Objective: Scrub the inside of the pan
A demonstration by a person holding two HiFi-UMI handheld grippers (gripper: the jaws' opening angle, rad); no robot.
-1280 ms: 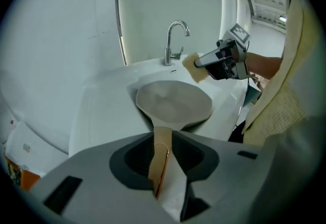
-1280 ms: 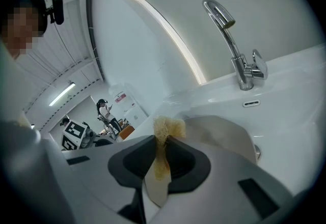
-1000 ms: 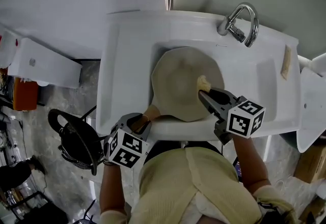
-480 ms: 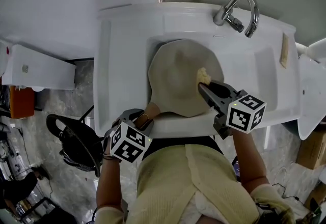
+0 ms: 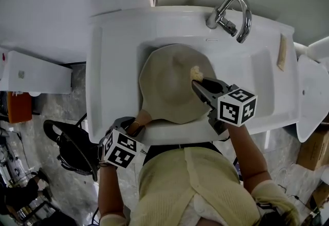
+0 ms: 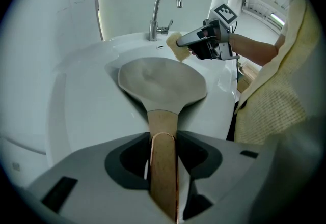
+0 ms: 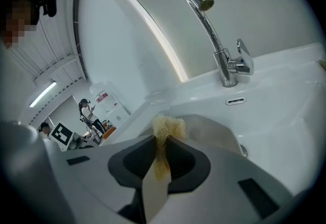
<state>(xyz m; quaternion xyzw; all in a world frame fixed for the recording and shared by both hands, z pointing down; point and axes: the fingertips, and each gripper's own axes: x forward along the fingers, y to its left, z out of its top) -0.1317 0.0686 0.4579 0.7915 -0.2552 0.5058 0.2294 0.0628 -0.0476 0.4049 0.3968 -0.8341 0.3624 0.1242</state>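
The beige pan lies in the basin of the white sink, below the faucet, with its wooden handle reaching back over the front rim toward the person. The left gripper is clamped on that handle: its jaws have just been easing wider, yet their tips sit against both sides of the wood. The right gripper pinches a frayed yellow sponge tightly between its jaws and holds it over the right part of the pan's inside, near the far rim; whether the sponge touches the pan's surface cannot be told
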